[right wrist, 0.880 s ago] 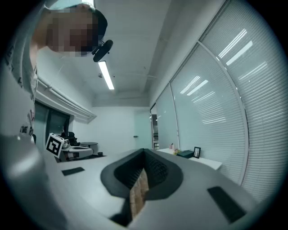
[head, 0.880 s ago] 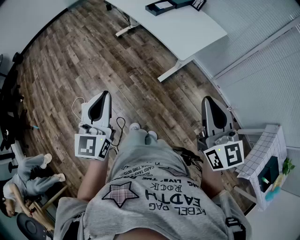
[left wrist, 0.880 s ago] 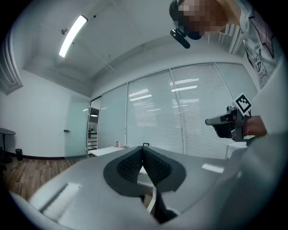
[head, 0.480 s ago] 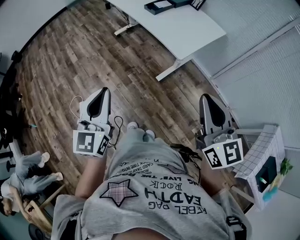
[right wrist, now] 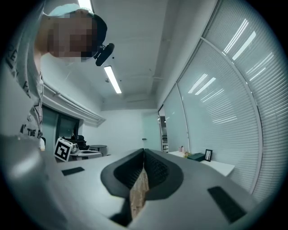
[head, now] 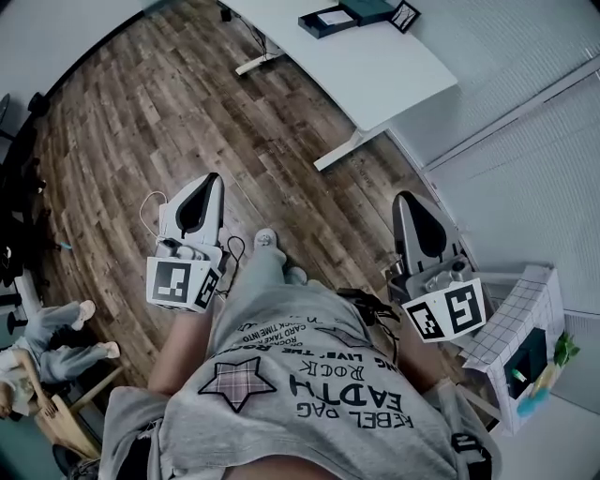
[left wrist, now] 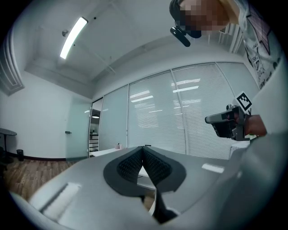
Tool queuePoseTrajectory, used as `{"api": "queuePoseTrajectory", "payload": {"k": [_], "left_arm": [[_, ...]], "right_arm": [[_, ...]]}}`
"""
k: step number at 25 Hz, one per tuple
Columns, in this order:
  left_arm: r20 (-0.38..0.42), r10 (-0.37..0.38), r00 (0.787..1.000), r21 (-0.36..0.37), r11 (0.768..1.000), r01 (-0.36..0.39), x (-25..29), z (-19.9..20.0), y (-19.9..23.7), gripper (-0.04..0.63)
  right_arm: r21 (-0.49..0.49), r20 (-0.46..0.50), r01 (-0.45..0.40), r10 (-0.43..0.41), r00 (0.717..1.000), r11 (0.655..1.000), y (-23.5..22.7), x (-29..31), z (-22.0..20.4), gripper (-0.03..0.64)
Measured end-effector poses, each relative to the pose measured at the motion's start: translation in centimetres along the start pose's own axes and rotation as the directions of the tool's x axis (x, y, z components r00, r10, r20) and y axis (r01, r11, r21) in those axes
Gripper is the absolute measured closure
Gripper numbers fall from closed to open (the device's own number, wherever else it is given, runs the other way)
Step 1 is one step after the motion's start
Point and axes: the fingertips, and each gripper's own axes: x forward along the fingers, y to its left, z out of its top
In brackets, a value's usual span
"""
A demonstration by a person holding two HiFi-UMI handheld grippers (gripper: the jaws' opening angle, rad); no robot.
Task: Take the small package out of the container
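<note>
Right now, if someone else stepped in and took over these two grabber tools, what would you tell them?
Left gripper: jaws together, empty, held over the wooden floor.
Right gripper: jaws together, empty.
Container: probably the dark open box on the white desk, well ahead and beyond both grippers. A pale item lies in it, too small to identify.
Done: nothing visible.
Left: walk to the desk, open a gripper, lift out the small package.

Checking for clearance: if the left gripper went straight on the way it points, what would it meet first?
Probably the white table, which sits directly behind the left gripper's shut tips; nothing nearer shows, though depth is unclear.
</note>
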Motion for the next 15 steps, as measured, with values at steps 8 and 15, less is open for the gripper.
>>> {"api": "queuePoseTrajectory", "payload": {"k": [8, 15], "left_arm": [[-0.013, 0.010, 1.000, -0.013, 1.000, -0.011, 2.1, -1.0, 2.0, 0.586], [-0.001, -0.014, 1.000, -0.018, 1.000, 0.014, 6.7, -1.2, 5.1, 0.584]], "right_arm": [[0.014, -0.013, 0.011, -0.010, 1.000, 1.000, -1.4, 2.5, -0.9, 0.601], [0.014, -0.008, 0.031, -0.031, 0.999, 0.999, -3.2, 7.3, -0.9, 0.601]]}}
